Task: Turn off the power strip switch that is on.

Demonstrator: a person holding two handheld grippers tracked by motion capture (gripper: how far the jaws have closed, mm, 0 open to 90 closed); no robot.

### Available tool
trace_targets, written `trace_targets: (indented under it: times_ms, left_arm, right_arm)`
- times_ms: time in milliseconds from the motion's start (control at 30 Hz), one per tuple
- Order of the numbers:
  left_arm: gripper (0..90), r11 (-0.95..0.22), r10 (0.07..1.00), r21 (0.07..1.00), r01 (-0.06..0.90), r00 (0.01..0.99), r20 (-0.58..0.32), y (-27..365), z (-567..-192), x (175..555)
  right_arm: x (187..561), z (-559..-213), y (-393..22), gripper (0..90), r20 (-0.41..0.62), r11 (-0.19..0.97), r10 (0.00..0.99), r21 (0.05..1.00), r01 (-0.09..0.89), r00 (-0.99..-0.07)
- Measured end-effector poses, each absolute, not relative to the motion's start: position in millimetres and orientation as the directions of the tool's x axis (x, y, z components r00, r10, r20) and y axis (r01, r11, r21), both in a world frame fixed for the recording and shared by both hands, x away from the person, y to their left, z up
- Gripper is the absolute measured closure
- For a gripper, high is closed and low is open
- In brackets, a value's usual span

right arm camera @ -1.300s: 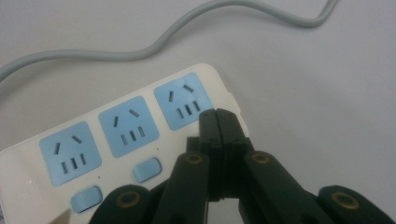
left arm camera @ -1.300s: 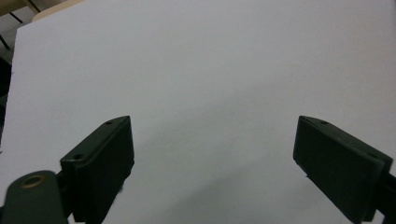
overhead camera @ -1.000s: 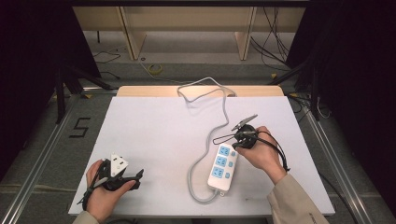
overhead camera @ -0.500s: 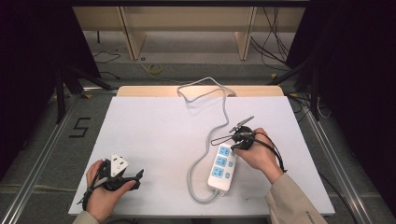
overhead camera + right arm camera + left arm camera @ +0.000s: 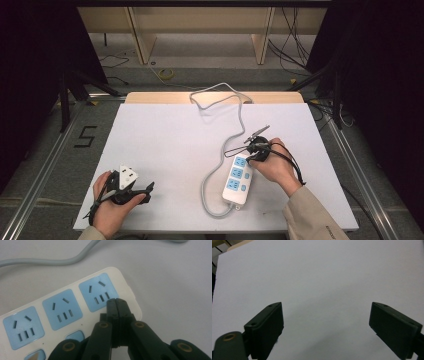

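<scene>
The power strip (image 5: 62,312), a rounded white plastic block with three glossy blue socket faces, is found directly beneath the right gripper (image 5: 116,302). Its jaws are pressed fully together, with nothing gripped, their tips at the end socket. The left gripper (image 5: 325,327) is held wide apart over the matte white table (image 5: 324,270).

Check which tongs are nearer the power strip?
Right. The right tongs, shut, sit right over the power strip at its far socket. The left tongs, open, hover over bare table well off to the strip's left.
</scene>
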State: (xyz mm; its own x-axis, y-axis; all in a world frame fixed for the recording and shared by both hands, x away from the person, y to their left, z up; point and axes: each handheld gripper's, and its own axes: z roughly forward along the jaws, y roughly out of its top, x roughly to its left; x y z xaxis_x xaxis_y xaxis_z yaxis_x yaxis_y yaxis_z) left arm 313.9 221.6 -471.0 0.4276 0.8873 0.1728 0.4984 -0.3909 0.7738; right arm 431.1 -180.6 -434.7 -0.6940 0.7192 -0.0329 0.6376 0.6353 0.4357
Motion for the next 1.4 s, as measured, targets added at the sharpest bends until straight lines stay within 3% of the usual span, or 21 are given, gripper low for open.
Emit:
trace_targets:
  times_ms: [1400]
  left_arm:
    - [10.7, -0.395, 0.886, 0.776, 0.492, 0.428, 0.18, 220.2, -469.6, 312.9]
  right_arm:
    - [432.3, -437.1, -181.1, 90.0, -0.026, 0.616, 0.735, 0.444, 0.651, -0.677]
